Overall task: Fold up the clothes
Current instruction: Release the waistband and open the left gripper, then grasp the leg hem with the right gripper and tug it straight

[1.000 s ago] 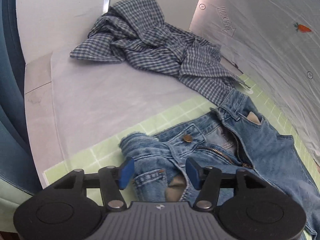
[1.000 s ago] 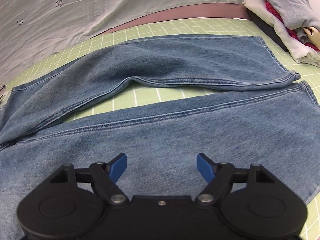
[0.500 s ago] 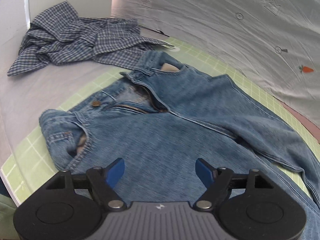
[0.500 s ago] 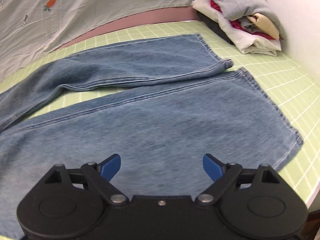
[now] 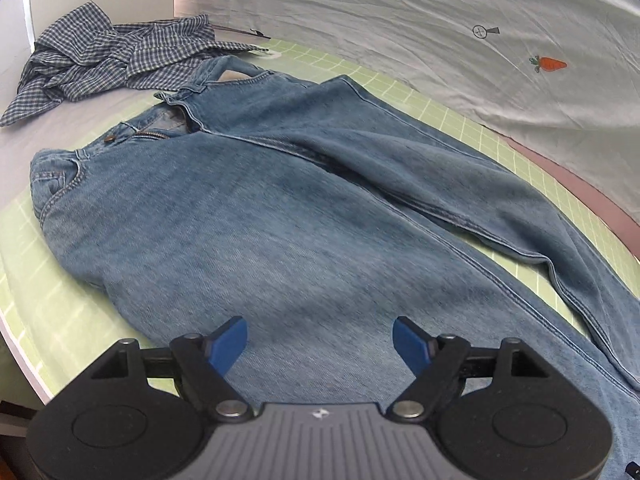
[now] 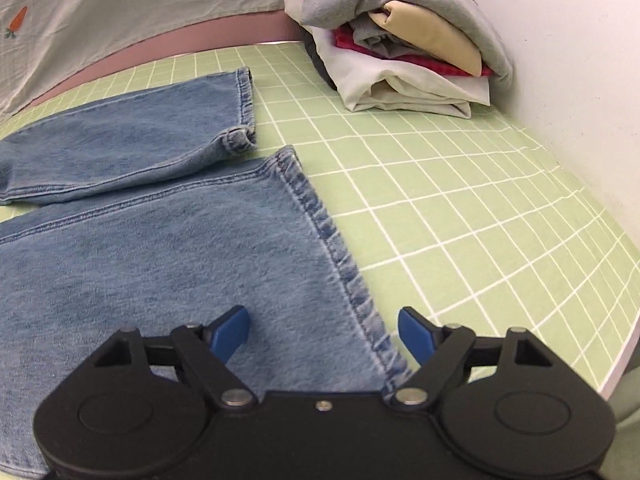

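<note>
On green grid mat [image 6: 460,208]: blue jeans [image 5: 280,220] spread flat, front up, fly unzipped, legs side by side, apparently laid out ready for lengthwise fold.
Left gripper [image 5: 319,340] over near thigh, jaws spread, nothing pinched; widened this past second.
Right gripper [image 6: 322,330] straddling near leg's hem [image 6: 332,236], jaws apart, just narrowing slightly, denim below not clamped; likely lining up hem grab.
Checked shirt [image 5: 108,60] crumpled beyond waistband, awaiting turn.
Folded clothes pile [image 6: 404,40] at far corner, clear of work.
</note>
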